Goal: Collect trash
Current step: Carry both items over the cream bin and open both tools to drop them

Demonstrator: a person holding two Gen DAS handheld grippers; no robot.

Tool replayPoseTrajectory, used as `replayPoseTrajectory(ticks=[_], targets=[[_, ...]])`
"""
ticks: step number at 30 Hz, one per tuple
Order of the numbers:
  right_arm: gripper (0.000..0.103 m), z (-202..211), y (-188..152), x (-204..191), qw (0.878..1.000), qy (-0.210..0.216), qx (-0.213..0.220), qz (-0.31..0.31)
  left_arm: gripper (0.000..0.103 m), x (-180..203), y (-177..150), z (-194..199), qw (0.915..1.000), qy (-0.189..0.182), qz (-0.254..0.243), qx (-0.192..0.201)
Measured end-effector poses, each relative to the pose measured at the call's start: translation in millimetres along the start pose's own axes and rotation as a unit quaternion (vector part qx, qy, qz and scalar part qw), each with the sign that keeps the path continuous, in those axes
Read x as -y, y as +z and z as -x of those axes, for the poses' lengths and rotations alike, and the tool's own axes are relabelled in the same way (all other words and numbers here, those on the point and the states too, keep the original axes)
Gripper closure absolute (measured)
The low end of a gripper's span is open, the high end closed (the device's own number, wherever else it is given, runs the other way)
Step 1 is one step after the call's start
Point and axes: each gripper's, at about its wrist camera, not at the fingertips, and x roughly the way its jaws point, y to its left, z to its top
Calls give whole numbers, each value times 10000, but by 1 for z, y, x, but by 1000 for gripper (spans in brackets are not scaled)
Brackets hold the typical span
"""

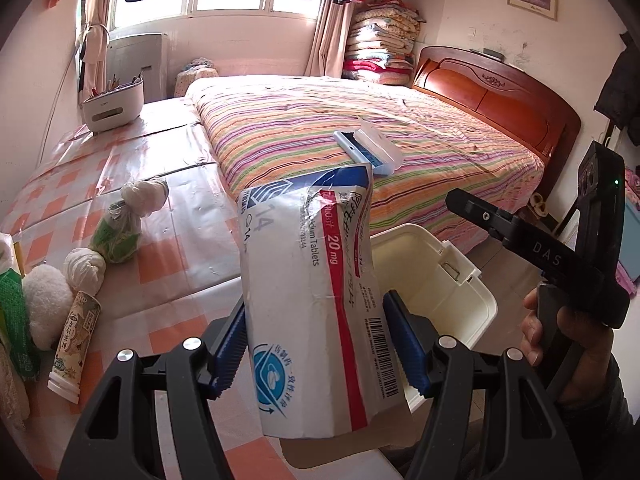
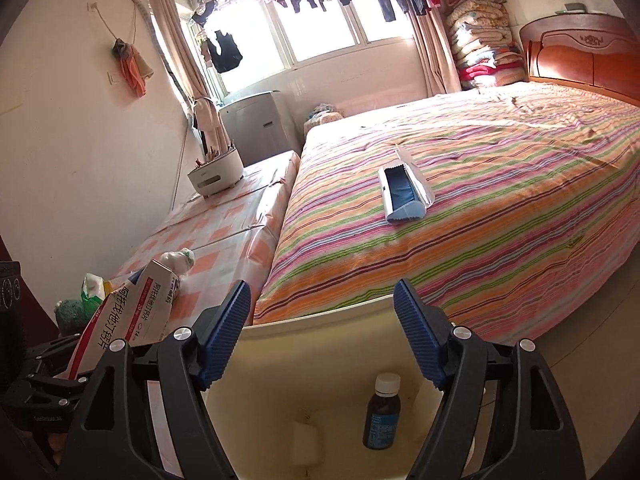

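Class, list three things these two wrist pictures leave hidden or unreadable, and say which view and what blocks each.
1. Left wrist view: most of the cream plastic bin's inside, hidden behind the torn white cardboard medicine box in the left claw.
2. Right wrist view: the small dark brown bottle's label, too small to read.
3. Right wrist view: the bin's lower part, cut off by the frame's bottom edge, under the open right claw.
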Motion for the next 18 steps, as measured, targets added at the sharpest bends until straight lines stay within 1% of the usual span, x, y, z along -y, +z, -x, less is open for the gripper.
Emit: replayPoseTrajectory(ticks=[2, 6, 8, 12, 18], targets=[[27, 4, 2, 5, 9998, -92, 112, -121, 40, 4, 1, -5, 10000, -93, 1, -22], [25, 7, 3, 17, 9990, -139, 206, -382, 40, 11, 1, -19, 9994, -285, -40, -188], [23, 9, 3, 24, 9983, -144, 214, -524, 39, 16, -1, -26, 9992, -287, -100, -262], [23, 10, 3, 31, 9970, -104, 236, -726, 38, 23, -6, -35, 9987, -295, -203, -376], [22, 12, 4, 27, 9974, -128, 325, -635, 35, 29, -8, -39, 9980, -306, -237, -508]])
